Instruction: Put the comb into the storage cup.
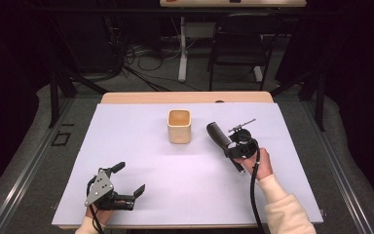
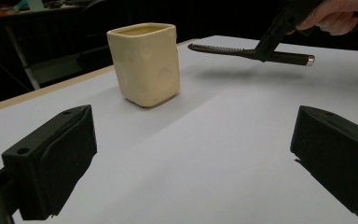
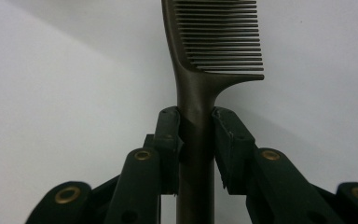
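Note:
A dark brown comb (image 1: 216, 133) is held just above the white sheet (image 1: 175, 185), right of centre. My right gripper (image 1: 231, 152) is shut on its handle, teeth end pointing away toward the table's far side. In the right gripper view the pads (image 3: 168, 135) squeeze the comb (image 3: 216, 42) handle from both sides. A cream square cup (image 1: 179, 126) stands upright in the middle, left of the comb. My left gripper (image 1: 129, 179) rests near the front left, open and holding nothing. From the left gripper view (image 2: 191, 158) the cup (image 2: 144, 63) and the comb (image 2: 242, 52) lie ahead.
The sheet covers a wooden table whose far edge (image 1: 185, 97) shows bare. Beyond it stand a dark chair (image 1: 238, 44) and a white table leg (image 1: 182, 48), with cables on the floor.

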`<state>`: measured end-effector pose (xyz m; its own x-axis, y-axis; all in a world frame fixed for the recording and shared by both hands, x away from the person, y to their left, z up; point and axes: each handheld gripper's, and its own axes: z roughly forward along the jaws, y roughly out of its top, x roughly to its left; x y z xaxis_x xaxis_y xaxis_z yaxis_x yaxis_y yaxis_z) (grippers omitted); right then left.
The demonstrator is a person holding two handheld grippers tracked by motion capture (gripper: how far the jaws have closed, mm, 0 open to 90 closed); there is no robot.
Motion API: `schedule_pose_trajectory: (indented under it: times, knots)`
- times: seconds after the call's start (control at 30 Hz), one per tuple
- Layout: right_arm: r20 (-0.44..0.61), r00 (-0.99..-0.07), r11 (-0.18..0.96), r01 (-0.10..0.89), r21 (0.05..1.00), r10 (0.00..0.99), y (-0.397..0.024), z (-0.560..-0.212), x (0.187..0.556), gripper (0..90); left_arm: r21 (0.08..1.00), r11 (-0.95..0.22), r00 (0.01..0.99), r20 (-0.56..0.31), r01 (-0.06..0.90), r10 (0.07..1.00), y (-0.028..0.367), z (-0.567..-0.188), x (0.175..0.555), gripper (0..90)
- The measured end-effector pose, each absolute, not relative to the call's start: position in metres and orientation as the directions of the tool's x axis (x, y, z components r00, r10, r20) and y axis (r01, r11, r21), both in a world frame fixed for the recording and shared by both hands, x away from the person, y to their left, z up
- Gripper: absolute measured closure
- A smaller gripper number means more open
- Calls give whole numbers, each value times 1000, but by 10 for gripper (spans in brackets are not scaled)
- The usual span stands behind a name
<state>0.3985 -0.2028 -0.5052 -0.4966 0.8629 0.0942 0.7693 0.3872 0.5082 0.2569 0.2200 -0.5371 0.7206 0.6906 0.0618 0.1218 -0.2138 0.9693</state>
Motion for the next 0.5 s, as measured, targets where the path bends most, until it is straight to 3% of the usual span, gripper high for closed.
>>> schedule_pose_trajectory:
  times: [0.5]
  knots:
    - [75, -532, 401, 715, 573, 843, -206, -498, 389, 723, 969, -215, 712, 64, 123, 699, 221, -537, 257, 2]
